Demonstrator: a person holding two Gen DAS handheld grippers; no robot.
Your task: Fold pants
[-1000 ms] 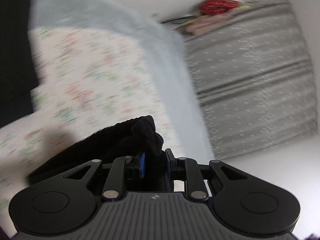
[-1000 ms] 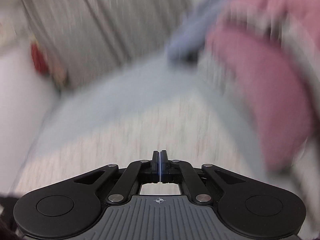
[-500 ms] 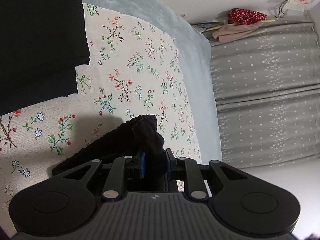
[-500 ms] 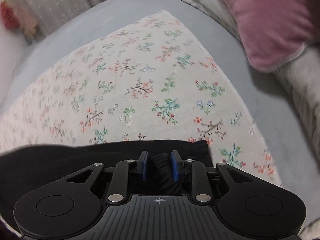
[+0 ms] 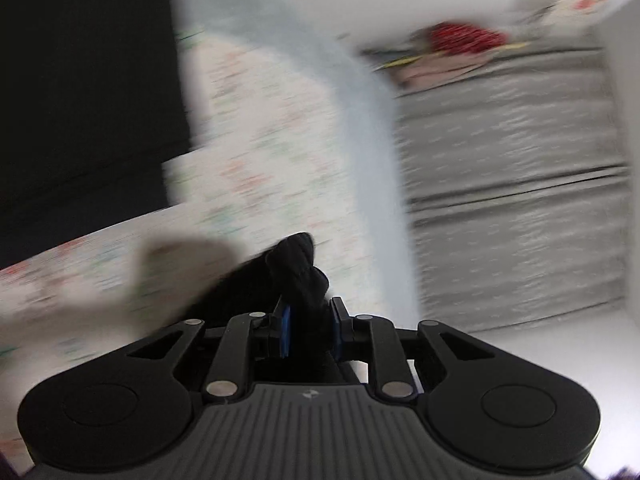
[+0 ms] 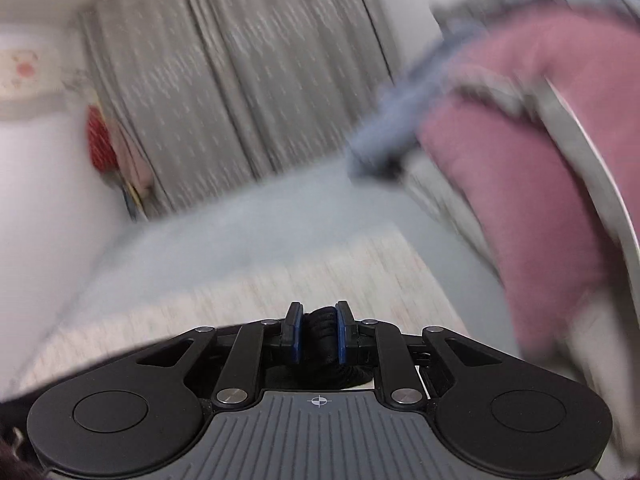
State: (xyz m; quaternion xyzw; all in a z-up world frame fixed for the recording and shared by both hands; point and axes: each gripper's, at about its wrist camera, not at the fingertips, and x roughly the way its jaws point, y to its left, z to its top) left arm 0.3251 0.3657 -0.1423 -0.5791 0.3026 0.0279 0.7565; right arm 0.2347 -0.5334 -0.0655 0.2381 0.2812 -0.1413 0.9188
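Closest to you, your left gripper (image 5: 308, 334) pinches a bunched knot of the black pants (image 5: 298, 268) between its blue-padded fingers (image 5: 285, 332); the fabric bulges up past the tips and trails off to the left. More of the black cloth fills the upper left of that view as a broad dark panel. Your right gripper (image 6: 318, 334) likewise clamps a ribbed fold of the pants (image 6: 320, 320) between its pads, with dark fabric spreading low to the left under the gripper body.

Beneath both grippers lies a floral sheet (image 5: 256, 168), blurred by motion, laid over a pale blue bedcover (image 5: 372, 140). In the right wrist view, a pink pillow (image 6: 520, 184) lies at the right, with a blue-grey fuzzy item (image 6: 396, 128) beside it. Farthest away hang grey patterned curtains (image 6: 240, 80), and a red item (image 5: 466, 36) lies on a cluttered ledge.
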